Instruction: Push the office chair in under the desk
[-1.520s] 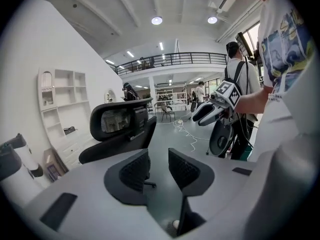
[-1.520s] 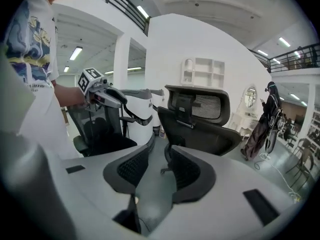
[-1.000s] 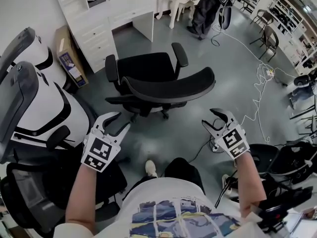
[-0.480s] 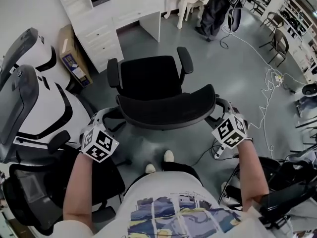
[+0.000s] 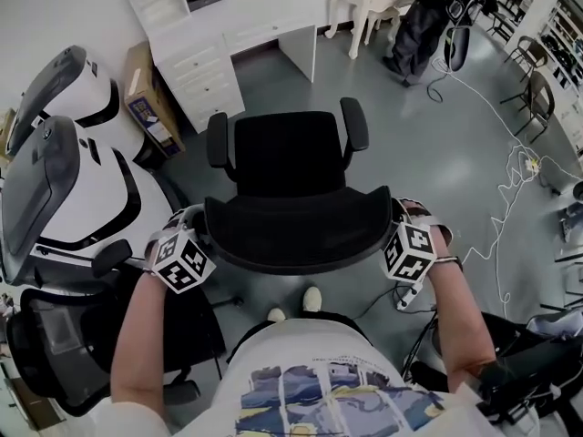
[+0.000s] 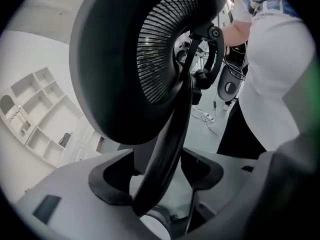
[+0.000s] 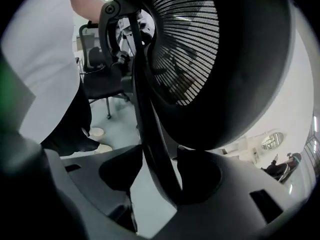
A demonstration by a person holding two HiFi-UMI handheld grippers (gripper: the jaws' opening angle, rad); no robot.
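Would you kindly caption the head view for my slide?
Left claw, just opening, and right claw, just closing, straddle the backrest of the office chair facing the desk.

Your office chair [image 5: 288, 194]: black mesh backrest [image 6: 160, 49] on a matt plastic frame [image 6: 165, 149], cloth-like seat [image 5: 282, 148]. Your desk [image 5: 273, 7] looks smooth white painted wood. The floor [image 5: 437, 153] is grey, faintly glossy.

A white short-sleeved T-shirt [image 5: 310, 371] with a blue-and-yellow block print fills the lower centre of the head view, above dark trousers [image 5: 337, 321] and pale shoes [image 5: 311, 297]. The left gripper [image 5: 193, 226] and right gripper [image 5: 401, 215] have grey moulded jaws, and each carries a cube of black-and-white square markers.
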